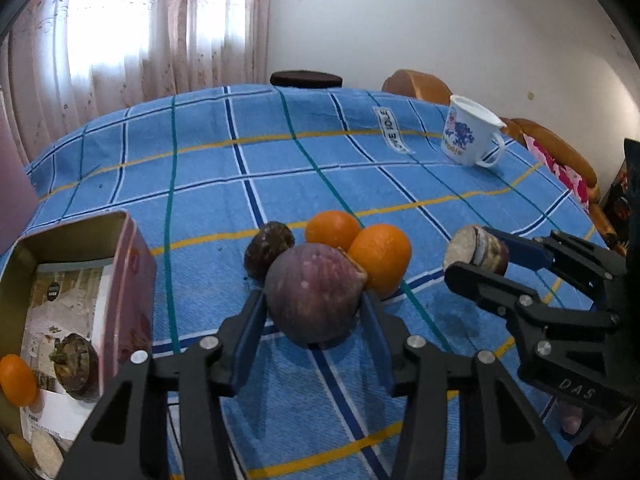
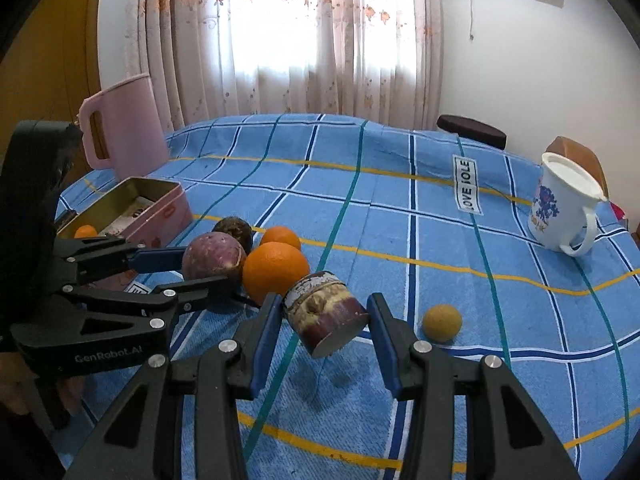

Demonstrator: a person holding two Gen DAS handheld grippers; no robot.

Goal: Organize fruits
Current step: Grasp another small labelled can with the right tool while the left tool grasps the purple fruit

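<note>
My left gripper (image 1: 314, 308) is shut on a round purple fruit (image 1: 314, 294), held just above the blue checked cloth; it also shows in the right wrist view (image 2: 214, 256). My right gripper (image 2: 324, 320) is shut on a cut purple-and-cream fruit piece (image 2: 326, 316), seen from the left wrist view (image 1: 476, 250). Two oranges (image 1: 380, 258) (image 1: 332, 230) and a dark brown fruit (image 1: 268, 250) lie behind the purple fruit. A pink tin box (image 1: 132, 280) at left holds an orange (image 1: 16, 380) and a dark fruit (image 1: 76, 366). A small yellow-brown ball fruit (image 2: 442, 322) lies right of my right gripper.
A white mug with blue print (image 2: 560, 208) stands far right. A pink jug (image 2: 120, 128) stands behind the tin box (image 2: 160, 208). A dark stool (image 2: 472, 130) and wooden chairs (image 1: 416, 86) stand past the table's far edge. Curtains hang behind.
</note>
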